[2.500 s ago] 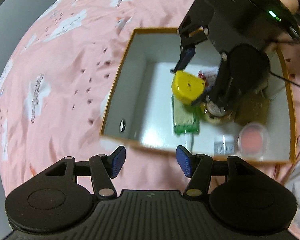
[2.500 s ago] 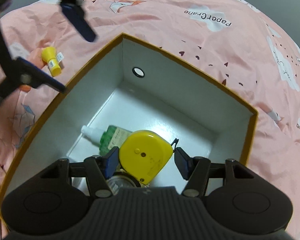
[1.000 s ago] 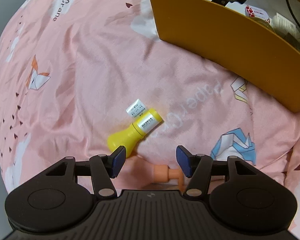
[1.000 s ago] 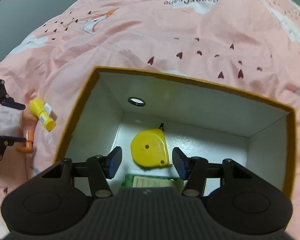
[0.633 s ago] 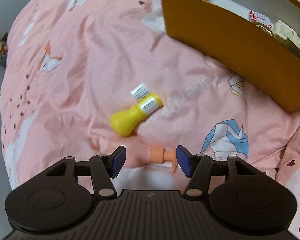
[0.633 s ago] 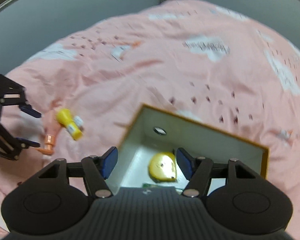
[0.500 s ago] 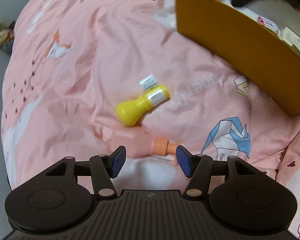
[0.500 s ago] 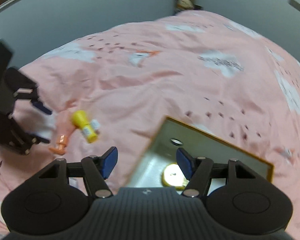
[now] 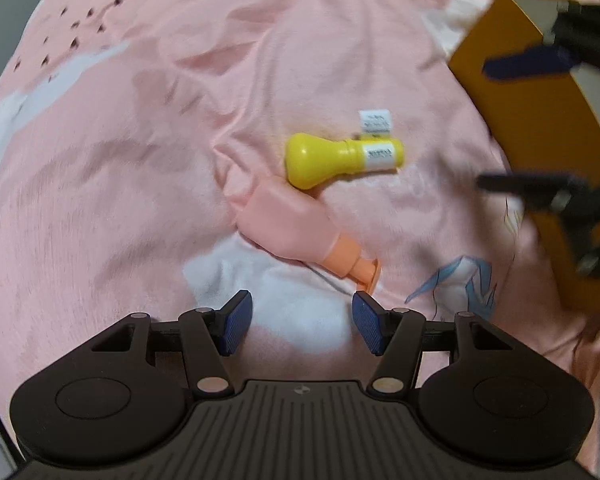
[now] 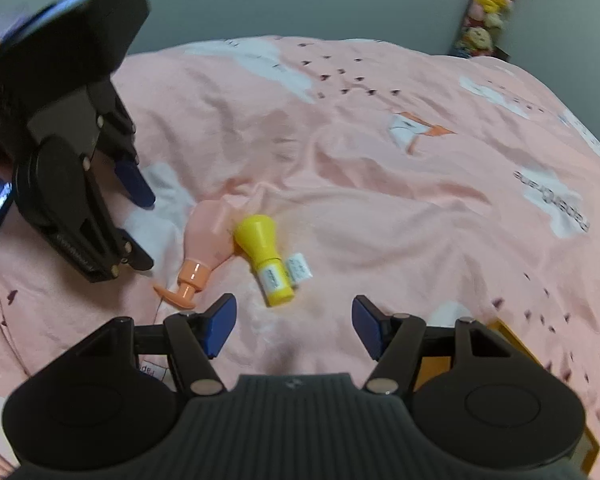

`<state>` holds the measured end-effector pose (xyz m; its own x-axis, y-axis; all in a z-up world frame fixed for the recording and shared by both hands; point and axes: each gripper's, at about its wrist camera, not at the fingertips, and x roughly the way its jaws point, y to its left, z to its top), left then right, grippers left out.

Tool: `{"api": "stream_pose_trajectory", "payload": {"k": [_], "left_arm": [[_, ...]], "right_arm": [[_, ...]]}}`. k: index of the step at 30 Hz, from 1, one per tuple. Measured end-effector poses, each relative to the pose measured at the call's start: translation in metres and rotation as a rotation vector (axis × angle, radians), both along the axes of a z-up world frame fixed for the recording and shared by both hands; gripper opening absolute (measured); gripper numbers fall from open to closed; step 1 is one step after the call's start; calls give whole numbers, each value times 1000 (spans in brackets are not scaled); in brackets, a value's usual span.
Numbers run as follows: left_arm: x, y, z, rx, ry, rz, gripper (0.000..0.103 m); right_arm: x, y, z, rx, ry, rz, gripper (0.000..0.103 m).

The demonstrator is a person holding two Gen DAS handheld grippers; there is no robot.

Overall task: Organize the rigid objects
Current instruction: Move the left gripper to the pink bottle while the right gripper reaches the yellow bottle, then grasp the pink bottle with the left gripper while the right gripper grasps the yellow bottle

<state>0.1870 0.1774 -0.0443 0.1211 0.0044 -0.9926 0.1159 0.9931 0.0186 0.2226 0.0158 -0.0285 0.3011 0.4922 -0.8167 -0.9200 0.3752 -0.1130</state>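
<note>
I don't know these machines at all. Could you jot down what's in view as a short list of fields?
surface: pink printed bedsheet
loose items: yellow plastic bulb-shaped bottle and pale pink pump bottle with orange nozzle, lying touching
container: orange cardboard box, right of the bottles
left gripper: open, empty, above the pink bottle
right gripper: open, empty, near the yellow bottle

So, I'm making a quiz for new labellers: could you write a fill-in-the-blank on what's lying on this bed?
1. The yellow bottle lies on its ____ on the pink bedsheet.
2. The pump bottle beside it has an ____ pump head.
3. The left gripper holds ____ between its pads.
4. The outside of the box is ____ in colour.

Missing words: side; orange; nothing; mustard yellow
</note>
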Motion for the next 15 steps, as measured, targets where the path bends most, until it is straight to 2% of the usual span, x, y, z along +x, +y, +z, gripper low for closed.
{"api": "stream_pose_trajectory", "payload": {"k": [5, 8, 12, 15], "left_arm": [[6, 11, -3, -43, 4, 100, 69], [10, 16, -9, -67, -7, 145, 69], [20, 21, -16, -109, -23, 200, 63], [25, 24, -22, -131, -18, 240, 61]], "right_arm": [[5, 22, -17, -41, 2, 26, 62], [11, 33, -27, -51, 28, 41, 54], [15, 46, -41, -71, 26, 75, 45], [19, 56, -49, -75, 37, 111, 44]]}}
